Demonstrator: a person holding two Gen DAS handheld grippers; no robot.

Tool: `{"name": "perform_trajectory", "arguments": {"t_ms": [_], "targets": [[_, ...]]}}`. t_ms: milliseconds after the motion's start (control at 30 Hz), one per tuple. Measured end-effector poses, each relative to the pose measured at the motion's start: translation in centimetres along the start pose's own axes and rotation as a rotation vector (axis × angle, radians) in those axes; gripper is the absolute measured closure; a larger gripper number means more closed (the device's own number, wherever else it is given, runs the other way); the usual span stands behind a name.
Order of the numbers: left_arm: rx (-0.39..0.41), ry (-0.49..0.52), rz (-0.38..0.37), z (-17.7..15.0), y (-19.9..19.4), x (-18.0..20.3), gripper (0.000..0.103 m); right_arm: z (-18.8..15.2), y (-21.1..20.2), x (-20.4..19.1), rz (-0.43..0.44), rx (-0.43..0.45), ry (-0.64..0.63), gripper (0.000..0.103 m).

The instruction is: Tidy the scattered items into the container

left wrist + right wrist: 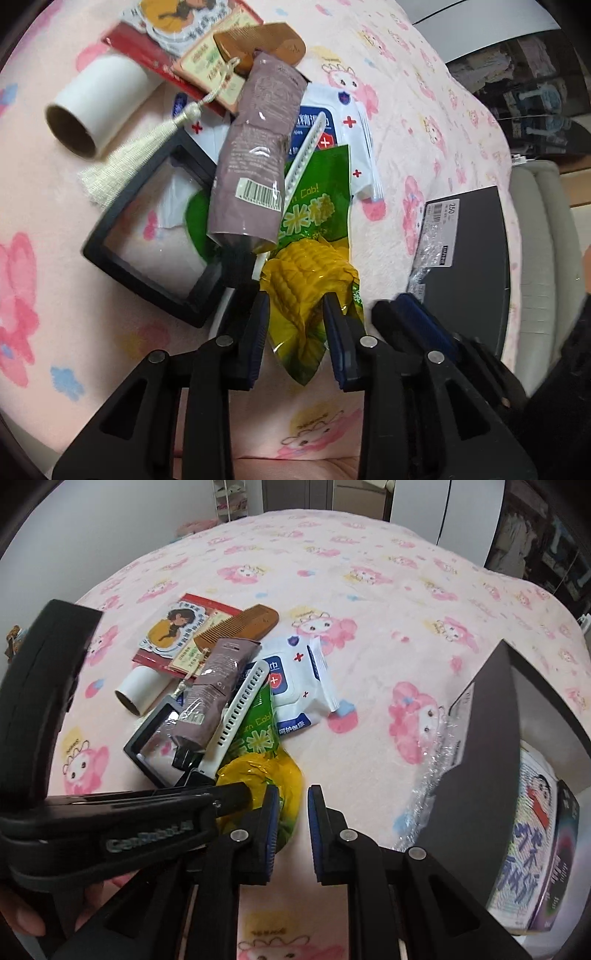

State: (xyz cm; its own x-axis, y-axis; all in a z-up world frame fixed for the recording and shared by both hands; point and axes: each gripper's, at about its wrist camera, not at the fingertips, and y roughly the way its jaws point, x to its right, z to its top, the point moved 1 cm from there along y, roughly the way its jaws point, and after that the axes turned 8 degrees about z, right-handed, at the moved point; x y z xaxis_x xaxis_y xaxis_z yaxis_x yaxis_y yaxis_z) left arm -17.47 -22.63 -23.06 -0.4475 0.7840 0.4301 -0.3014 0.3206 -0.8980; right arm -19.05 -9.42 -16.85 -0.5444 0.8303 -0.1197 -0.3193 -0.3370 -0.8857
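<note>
The left hand-held gripper [295,325] is clamped on the near end of a corn snack packet [314,266], its 2 pads pressing the yellow-green wrapper from either side. The packet lies at the near edge of a heap of things on a bed with a pink cartoon-print blanket [369,590].

Across the packet lie a brown tube [255,155] and a white comb [240,709]. Beneath them are a black square frame [147,236], a pack of wet wipes [306,686], a wooden comb [266,44] with a pale tassel [122,158], and a red card packet [184,627]. A cardboard roll [96,107] rests just left of the heap.

The right hand-held gripper [291,830] stands just right of the packet, jaws slightly apart with nothing between them. A dark box [480,746], open at its right, sits on the bed to the right, apart from the heap.
</note>
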Motion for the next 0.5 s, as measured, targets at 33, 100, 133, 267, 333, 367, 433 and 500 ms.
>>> {"name": "perform_trajectory", "arguments": {"t_ms": [33, 100, 133, 267, 333, 367, 433, 500], "targets": [[-0.001, 0.004, 0.005, 0.0, 0.1, 0.1, 0.072, 0.0, 0.6, 0.0, -0.009, -0.023, -0.002, 0.081], [0.005, 0.008, 0.021, 0.1, 0.2, 0.2, 0.072, -0.2, 1.6, 0.0, 0.005, -0.046, 0.007, 0.076], [0.008, 0.01, 0.028, 0.1, 0.2, 0.3, 0.072, -0.3, 2.0, 0.1, 0.019, -0.057, 0.019, 0.075], [-0.013, -0.014, -0.008, 0.4, 0.5, -0.2, 0.073, -0.6, 3.2, 0.6, 0.073, -0.085, 0.063, 0.079], [-0.015, -0.006, -0.014, 0.4, 0.6, 0.0, 0.075, -0.6, 3.0, 0.7, 0.089, -0.087, 0.071, 0.083], [-0.007, 0.003, -0.009, 0.3, 0.4, 0.1, 0.075, -0.6, 2.9, 0.6, 0.097, -0.089, 0.071, 0.083], [0.009, 0.021, 0.002, 0.1, 0.1, 0.4, 0.076, -0.8, 2.5, 0.5, 0.113, -0.092, 0.073, 0.085], [0.017, 0.036, 0.007, -0.1, -0.3, 0.6, 0.076, -1.0, 1.9, 0.2, 0.152, -0.101, 0.071, 0.084]]}}
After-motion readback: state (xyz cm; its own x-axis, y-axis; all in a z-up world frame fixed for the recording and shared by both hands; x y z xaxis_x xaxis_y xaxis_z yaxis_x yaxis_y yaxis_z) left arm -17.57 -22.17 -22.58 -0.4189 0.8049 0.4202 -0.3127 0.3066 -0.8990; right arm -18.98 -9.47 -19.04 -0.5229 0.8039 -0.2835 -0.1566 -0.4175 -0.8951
